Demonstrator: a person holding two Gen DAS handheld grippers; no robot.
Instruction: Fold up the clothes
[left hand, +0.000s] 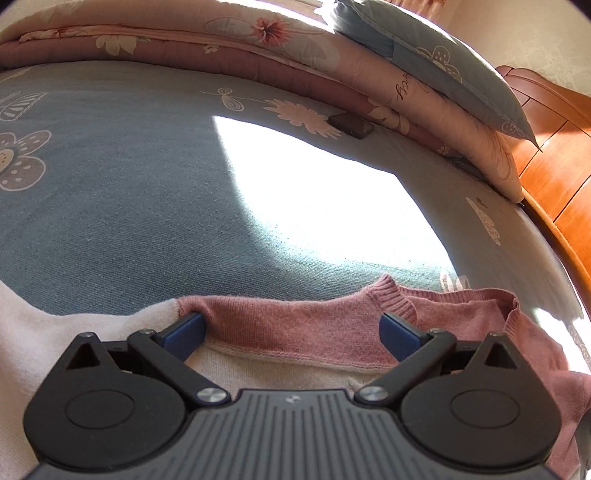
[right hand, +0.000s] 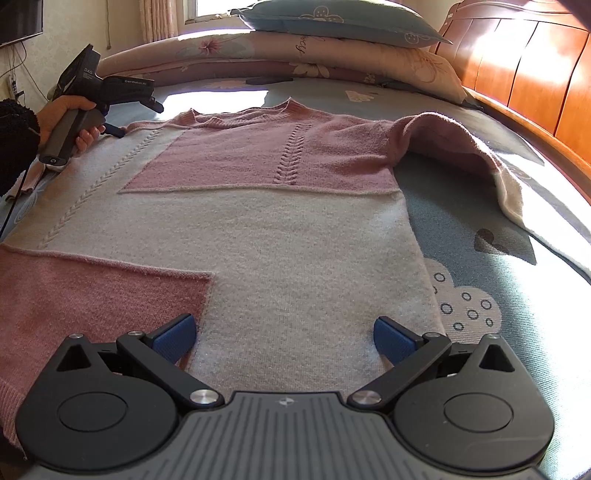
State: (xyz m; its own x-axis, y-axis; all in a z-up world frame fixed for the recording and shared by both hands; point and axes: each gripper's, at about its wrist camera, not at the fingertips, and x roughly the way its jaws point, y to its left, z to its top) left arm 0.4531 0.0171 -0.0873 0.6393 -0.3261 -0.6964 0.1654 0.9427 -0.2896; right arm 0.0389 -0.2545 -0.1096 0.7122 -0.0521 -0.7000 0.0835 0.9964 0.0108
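A pink and white knit sweater [right hand: 280, 229] lies flat on the bed, neck toward the headboard, its right sleeve [right hand: 454, 140] bent outward. My right gripper [right hand: 284, 338] stands open over the sweater's lower hem with white knit between its blue pads [right hand: 173, 338]. In the left wrist view, my left gripper [left hand: 291, 332] is open at the sweater's shoulder [left hand: 291, 325], close to the ribbed collar [left hand: 391, 291]. The right wrist view shows that same left gripper [right hand: 114, 129] held by a hand [right hand: 64, 110] at the far left shoulder; its fingertips are mostly hidden there.
The bed has a blue patterned sheet [left hand: 129, 206] with a bright sun patch. Folded floral quilts [right hand: 295, 55] and a blue pillow [right hand: 332, 18] are stacked at the head. A wooden headboard [right hand: 535, 74] runs along the right. A small dark object [left hand: 351, 125] lies by the quilts.
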